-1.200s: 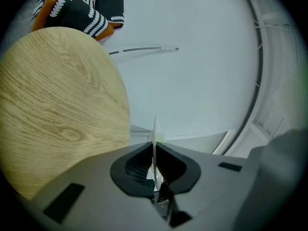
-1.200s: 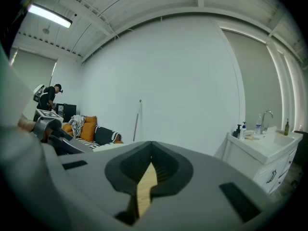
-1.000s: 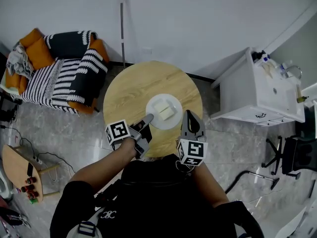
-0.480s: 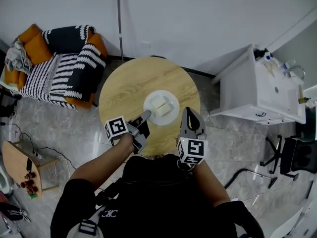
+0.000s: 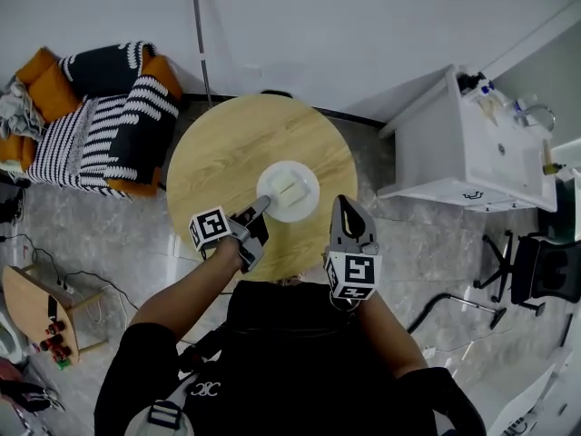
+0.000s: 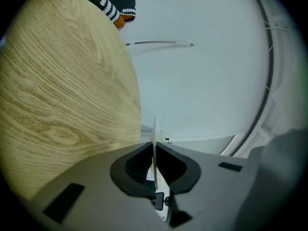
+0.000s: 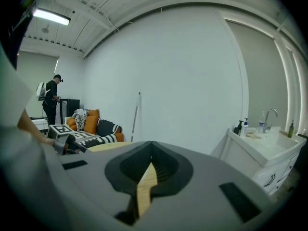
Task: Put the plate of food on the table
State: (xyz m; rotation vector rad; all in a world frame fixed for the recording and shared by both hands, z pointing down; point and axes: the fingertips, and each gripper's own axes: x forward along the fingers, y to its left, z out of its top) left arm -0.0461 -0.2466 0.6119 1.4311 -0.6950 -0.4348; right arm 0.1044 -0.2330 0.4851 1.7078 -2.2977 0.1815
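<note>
Two hand-held grippers are being held at the near edge of the round wooden surface. The left hand-held gripper is being closed on the near-left rim of the white plate, which is carrying pale food just inside that near edge, toward the middle. Whether it is resting yet cannot be told. The step is judged best done with the plate being kept level and lowered flat before the jaws are eased. The right hand-held gripper is being held closed and empty beside the plate. No readable writing is being shown: only patterned marker cubes and an illegible emblem.
</note>
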